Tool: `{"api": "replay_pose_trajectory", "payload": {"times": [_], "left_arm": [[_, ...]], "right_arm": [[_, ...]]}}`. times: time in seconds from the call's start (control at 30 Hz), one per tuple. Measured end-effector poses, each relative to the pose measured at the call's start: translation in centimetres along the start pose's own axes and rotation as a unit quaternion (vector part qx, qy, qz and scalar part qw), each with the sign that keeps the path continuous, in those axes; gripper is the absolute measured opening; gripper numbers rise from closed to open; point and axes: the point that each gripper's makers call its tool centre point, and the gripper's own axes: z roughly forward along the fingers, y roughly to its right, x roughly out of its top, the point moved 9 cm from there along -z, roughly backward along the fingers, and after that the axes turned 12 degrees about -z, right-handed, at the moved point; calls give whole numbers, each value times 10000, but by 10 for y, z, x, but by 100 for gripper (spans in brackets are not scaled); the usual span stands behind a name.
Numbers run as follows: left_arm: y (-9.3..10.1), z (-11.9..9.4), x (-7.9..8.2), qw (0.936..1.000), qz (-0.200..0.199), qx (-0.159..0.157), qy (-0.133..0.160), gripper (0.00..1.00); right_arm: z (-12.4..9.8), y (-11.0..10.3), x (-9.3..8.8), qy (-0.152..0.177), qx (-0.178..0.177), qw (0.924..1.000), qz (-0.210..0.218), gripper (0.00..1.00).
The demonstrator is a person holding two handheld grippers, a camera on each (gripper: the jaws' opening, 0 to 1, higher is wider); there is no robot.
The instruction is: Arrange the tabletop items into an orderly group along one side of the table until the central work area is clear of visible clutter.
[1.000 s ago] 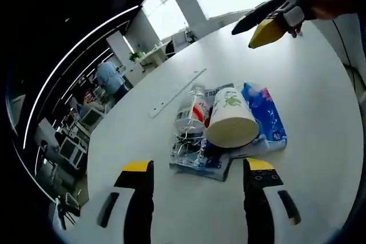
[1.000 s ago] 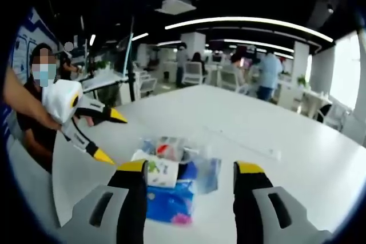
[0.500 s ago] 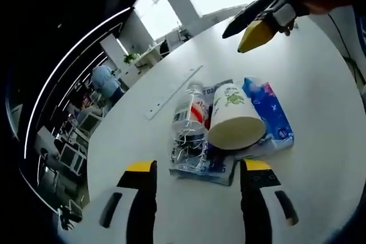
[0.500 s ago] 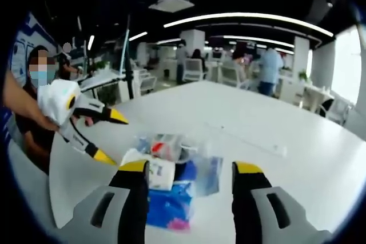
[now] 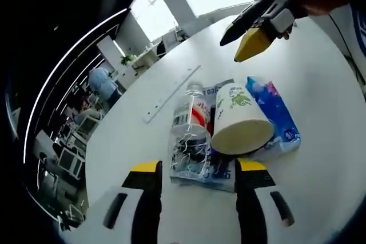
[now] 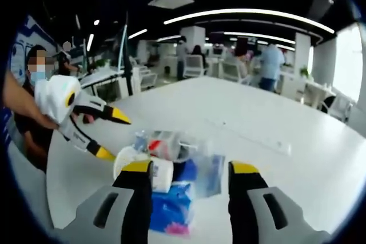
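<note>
Paper cup (image 5: 240,125), crushed bottle (image 5: 189,127), blue tissue pack (image 5: 274,119) clustered mid-table; my left gripper (image 5: 197,171) and right gripper (image 6: 189,170) both wide open, empty. Approach step; next, close on the cup.

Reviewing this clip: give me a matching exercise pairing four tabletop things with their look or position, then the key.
Things:
1. paper cup
2. plastic bottle
3. tissue pack
4. ruler

Descriptions:
A. long pale strip lying apart from the pile
B. blue wrapper, partly under the cup
C. clear, crumpled, red label, on its side
D. white with green print, on its side

Pairs: 1-D, 2-C, 3-B, 4-A
</note>
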Motion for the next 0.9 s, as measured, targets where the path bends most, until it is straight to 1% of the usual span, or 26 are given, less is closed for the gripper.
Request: {"api": "replay_pose_trajectory", "payload": {"times": [0.17, 0.37, 0.57, 0.9], "left_arm": [[-1, 7, 1, 9999, 109, -54, -36, 46], [-3, 11, 1, 9999, 106, -56, -31, 44], [-4, 15, -1, 9997, 211, -73, -69, 43], [-10, 23, 1, 9998, 199, -66, -74, 40]], "right_arm": [[3, 2, 0, -6, 1, 10000, 1, 49], [6, 5, -2, -28, -10, 10000, 40, 49], [11, 6, -3, -55, -1, 10000, 53, 49], [17, 6, -6, -117, 30, 9999, 72, 49]]}}
